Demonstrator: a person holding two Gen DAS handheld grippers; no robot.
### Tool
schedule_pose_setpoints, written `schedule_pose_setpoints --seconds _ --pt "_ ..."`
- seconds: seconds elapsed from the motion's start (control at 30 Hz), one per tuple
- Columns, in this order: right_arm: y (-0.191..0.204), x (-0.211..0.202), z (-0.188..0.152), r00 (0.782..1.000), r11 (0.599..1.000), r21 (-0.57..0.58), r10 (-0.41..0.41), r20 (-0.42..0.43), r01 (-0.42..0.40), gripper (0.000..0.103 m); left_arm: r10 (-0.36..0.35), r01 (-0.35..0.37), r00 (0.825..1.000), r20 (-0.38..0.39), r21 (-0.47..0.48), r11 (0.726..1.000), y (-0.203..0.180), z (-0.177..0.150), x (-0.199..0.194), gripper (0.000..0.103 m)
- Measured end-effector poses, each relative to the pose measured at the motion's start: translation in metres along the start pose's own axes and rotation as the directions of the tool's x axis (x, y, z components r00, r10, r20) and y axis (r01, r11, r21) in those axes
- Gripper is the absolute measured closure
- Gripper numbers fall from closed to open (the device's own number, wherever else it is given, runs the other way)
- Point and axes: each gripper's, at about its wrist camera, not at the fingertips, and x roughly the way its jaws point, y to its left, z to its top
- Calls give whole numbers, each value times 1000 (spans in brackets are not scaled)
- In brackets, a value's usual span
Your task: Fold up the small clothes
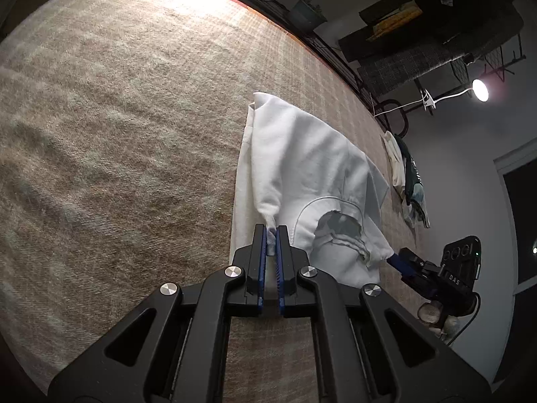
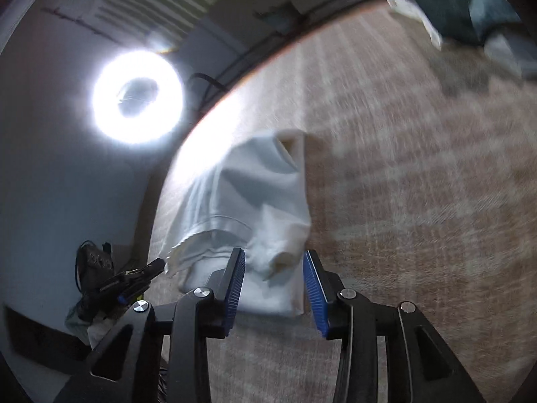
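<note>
One left gripper [image 1: 272,235] pinching white garment [image 1: 302,168] (other clothes [image 1: 409,181] apparently nearby).

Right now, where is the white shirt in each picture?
Left wrist view: the white shirt lies right of centre, pinched by the left tool.
Right wrist view: it sits lower centre, between the fingers of the open right tool.
Shared landmark: the dark clothes pile off to the right.

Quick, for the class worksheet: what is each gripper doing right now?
Left gripper: closed, pinching a fold of the white garment.
Right gripper: open, jaws either side of the garment's edge, not gripping.
</note>
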Motion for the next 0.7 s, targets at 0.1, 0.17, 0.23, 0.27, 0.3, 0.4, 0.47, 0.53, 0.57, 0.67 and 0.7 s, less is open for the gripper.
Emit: schedule_pose_setpoints --seconds 0.1,0.17,0.23,0.27,0.3,0.4,0.47,0.53,0.57,0.67,0.7 --pt "-5 18 4 999 999 39 28 -19 -27 66 8 -8 1000 -1 7 1000 -2 0 3 100" --pt "-3 29 8 999 999 41 28 -30 -27 94 13 -13 1000 -1 1 1000 -3 1 4 100" --pt "2 31 10 999 999 38 24 -47 -23 100 3 -3 1000 5 -2 1000 -4 1 -1 100" --pt "6 29 11 999 999 37 28 -46 -26 101 -7 7 1000 10 0 1000 -5 1 -6 100" --pt "9 23 10 998 998 42 51 -40 -49 101 -18 18 1000 11 -1 1000 -5 2 -11 100" --pt "18 -1 7 990 989 51 142 -17 -141 101 -34 34 999 19 20 999 -8 -4 -24 100" --pt "18 -14 1 981 980 61 192 -7 -191 101 16 -17 1000 8 67 998 -8 -11 -20 100" --pt "10 -12 -6 981 978 83 194 -20 -191 101 59 -58 998 -19 79 995 -2 -16 -10 100" --pt "5 -9 -8 985 982 86 169 -35 -165 101 72 -69 997 -27 72 995 2 -18 -6 100" --pt "-11 9 -16 990 987 117 118 -77 -109 101 89 -87 995 -37 61 994 10 -24 1 100" --pt "-14 13 -19 991 988 119 107 -84 -97 101 96 -93 995 -39 69 993 10 -25 2 100"
